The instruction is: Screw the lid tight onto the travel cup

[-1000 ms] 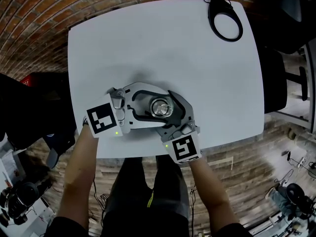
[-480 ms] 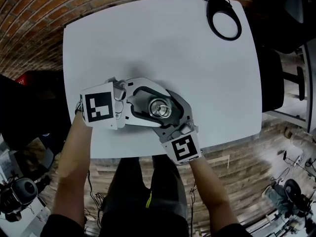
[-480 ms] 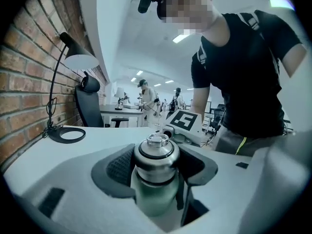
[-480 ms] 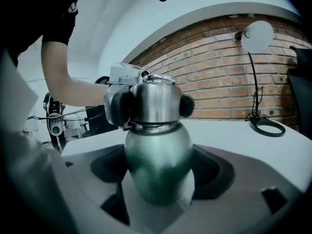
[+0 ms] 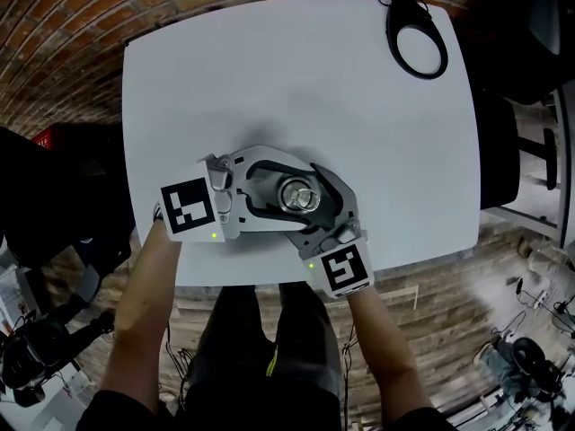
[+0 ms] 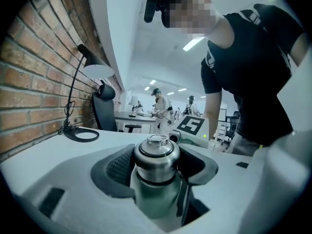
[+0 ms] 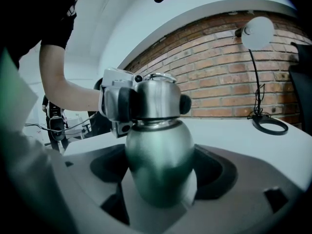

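Observation:
A steel travel cup [image 5: 299, 196] stands near the front of the white table [image 5: 269, 70]. Its rounded green-tinted body [image 7: 158, 160] carries a silver lid [image 6: 156, 155] with a small clear knob. My left gripper [image 5: 289, 192] comes in from the left. Its dark pads [image 6: 116, 168] press on the two sides of the lid, and they also show on the lid in the right gripper view. My right gripper [image 5: 305, 203] reaches in from the front right, shut on the cup's body below the lid.
A black desk lamp with a ring base [image 5: 416, 43] stands at the table's far right corner. The table's front edge [image 5: 269, 281] runs just behind both grippers. A brick wall [image 7: 229, 77] backs the table, with a dark chair [image 5: 499, 142] on the right. Other people work at distant desks.
The left gripper's marker cube swung away from me around the cup, then came back toward me, still closed on the lid. The right gripper kept its hold on the body.

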Demonstrator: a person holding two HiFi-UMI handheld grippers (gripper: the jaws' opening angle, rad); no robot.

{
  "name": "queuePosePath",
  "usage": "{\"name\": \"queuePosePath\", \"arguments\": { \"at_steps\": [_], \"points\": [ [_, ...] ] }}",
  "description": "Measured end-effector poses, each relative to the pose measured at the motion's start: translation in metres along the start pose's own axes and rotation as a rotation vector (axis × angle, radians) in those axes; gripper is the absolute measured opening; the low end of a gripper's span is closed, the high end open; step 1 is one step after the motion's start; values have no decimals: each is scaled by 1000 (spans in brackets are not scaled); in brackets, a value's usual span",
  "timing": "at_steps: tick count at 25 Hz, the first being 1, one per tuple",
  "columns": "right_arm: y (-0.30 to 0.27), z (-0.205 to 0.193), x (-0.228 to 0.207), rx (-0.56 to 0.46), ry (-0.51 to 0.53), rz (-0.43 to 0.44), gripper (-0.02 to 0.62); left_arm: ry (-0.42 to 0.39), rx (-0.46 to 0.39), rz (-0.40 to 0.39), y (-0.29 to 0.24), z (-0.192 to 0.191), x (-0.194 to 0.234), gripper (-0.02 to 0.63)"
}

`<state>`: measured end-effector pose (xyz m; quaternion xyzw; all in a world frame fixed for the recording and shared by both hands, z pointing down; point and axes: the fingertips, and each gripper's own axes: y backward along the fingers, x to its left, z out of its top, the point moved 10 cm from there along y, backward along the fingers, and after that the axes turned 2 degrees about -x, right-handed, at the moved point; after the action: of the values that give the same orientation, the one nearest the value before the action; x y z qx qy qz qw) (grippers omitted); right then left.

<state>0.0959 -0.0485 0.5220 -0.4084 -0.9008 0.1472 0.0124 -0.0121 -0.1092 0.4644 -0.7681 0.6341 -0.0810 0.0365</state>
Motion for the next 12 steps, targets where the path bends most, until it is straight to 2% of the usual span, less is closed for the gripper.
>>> {"name": "queuePosePath", "arguments": {
  "at_steps": [3,8,12],
  "points": [
    [1,1,2,-3,29,14,368,53,-43,83,6,-4,-6,329],
    [10,4,0,-4,70,-1,370,146,-80,165,14,-7,-18,337],
    [20,12,2,-2,78,-23,370,147,-105,213,21,-1,-22,337]
  ]
}}
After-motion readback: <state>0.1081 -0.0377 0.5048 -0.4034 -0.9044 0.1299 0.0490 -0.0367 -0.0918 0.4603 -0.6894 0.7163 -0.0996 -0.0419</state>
